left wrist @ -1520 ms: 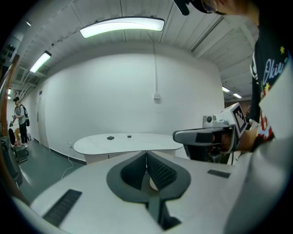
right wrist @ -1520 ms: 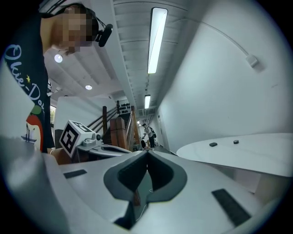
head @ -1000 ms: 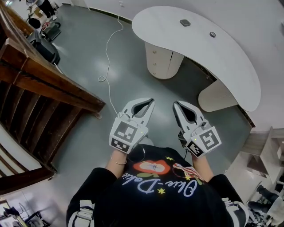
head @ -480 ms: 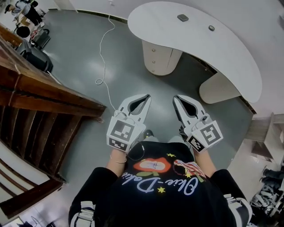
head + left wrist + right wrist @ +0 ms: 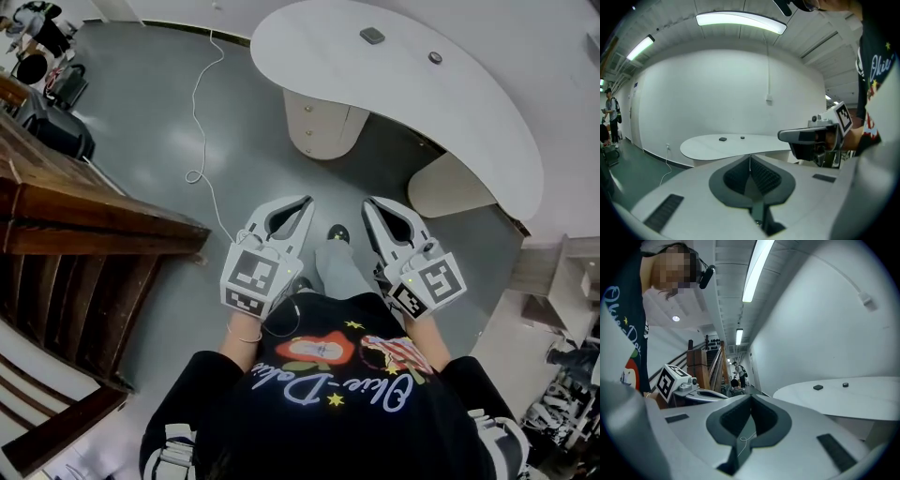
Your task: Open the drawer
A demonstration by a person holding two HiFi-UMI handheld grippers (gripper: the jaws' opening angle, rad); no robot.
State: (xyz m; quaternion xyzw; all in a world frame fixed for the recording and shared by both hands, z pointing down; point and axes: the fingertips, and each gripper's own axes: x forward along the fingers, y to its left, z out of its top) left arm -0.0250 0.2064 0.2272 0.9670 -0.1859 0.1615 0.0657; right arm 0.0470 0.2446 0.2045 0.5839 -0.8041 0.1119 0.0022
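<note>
The drawers sit in a cream rounded pedestal (image 5: 321,127) under a curved white desk (image 5: 469,112), stacked and all closed. In the head view my left gripper (image 5: 306,200) and right gripper (image 5: 367,204) are held side by side in the air over the grey floor. Both point toward the pedestal and stay well short of it. The jaws of each meet at the tips with nothing between them. The left gripper view shows its own shut jaws (image 5: 750,156), the desk top (image 5: 731,144) beyond them and the right gripper (image 5: 813,138) alongside. The right gripper view shows its own shut jaws (image 5: 751,395).
A dark wooden staircase (image 5: 84,220) fills the left side. A white cable (image 5: 202,122) trails over the floor toward the desk. Two small dark objects (image 5: 372,36) lie on the desk top. A second pedestal (image 5: 450,187) stands at the right, with shelving (image 5: 572,291) past it.
The person has stepped toward the desk, carrying both grippers forward together. A leg and shoe now show between the grippers. Both pairs of jaws stay as they were.
</note>
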